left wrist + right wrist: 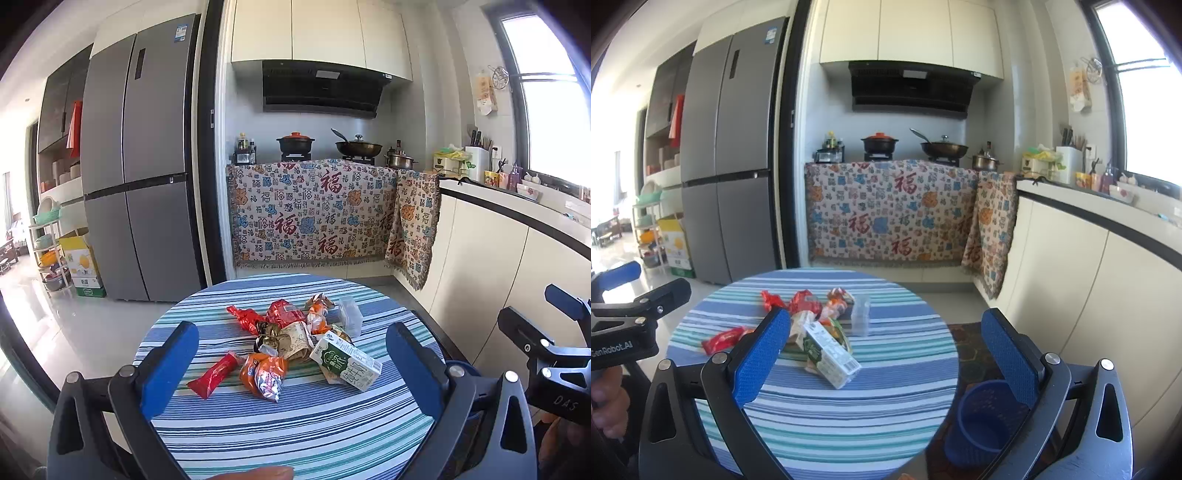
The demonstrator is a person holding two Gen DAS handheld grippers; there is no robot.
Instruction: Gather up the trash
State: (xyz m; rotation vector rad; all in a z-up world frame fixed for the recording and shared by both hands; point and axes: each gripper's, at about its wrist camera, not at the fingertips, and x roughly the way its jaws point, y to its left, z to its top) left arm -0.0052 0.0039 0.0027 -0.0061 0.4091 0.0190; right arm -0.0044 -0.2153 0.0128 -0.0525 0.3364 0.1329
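Striped round table (295, 424), trash pile (295, 347) mid-top, both tongs (291, 363) (886, 354) released, empty.

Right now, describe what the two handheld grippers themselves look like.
Both match: the left gripper and right gripper each have two flat fingers faced with textured blue pads on black angular linkage arms with silver pivot bolts. White lettering marks the black bodies: "DAS" on the right one, "GenRobot.AI" on the left one. No cables or sleeves show.
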